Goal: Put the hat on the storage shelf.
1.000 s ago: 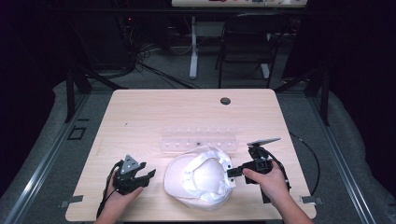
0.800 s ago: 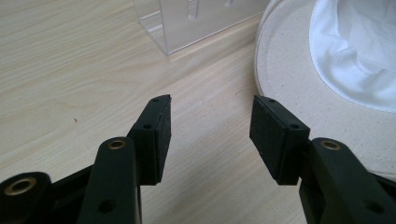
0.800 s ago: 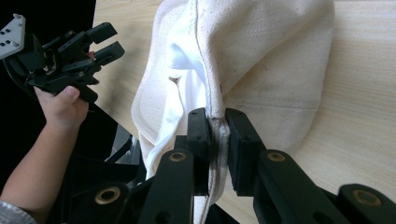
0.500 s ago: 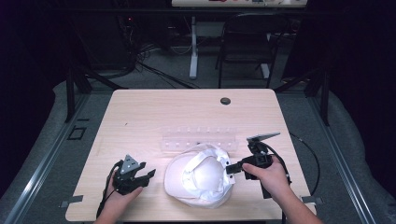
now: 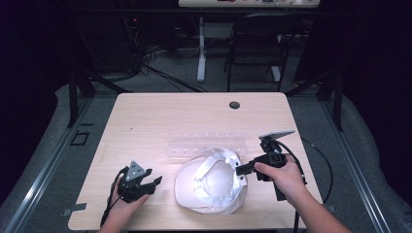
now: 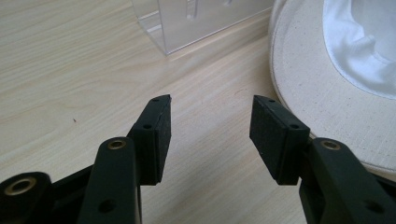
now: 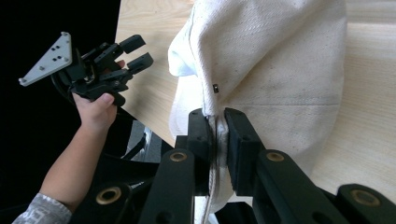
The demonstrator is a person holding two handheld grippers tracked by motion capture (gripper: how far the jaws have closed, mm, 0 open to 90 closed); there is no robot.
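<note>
**A:** Where's the white canvas brimmed hat [image 5: 211,183] right now?

**B:** On the near middle of the pale wooden worktop [image 5: 145,121], crown down and its white lining up, just in front of the clear plastic rack [image 5: 204,144]. Your right gripper [image 5: 241,169] has its fingers [image 7: 200,135] clamped hard on the hat's edge — in the right gripper view the fabric is squeezed flat between them, and that side looks lifted off the wood.

**A:** And my left gripper [image 5: 156,182]?

**B:** Its fingers [image 6: 161,128] stand wide apart with nothing between them, low over bare wood and just beside the brim. They are not touching it.

**A:** What could go wrong from here?

**B:** You hold only a thin fold at one edge. Pull sideways or lift fast and I'd expect the cloth to slip out, or the hat to swing and flop over. The rack sits close behind — drag the hat forward and the brim may knock it. Bring your left in under the far brim before you raise anything.
</note>
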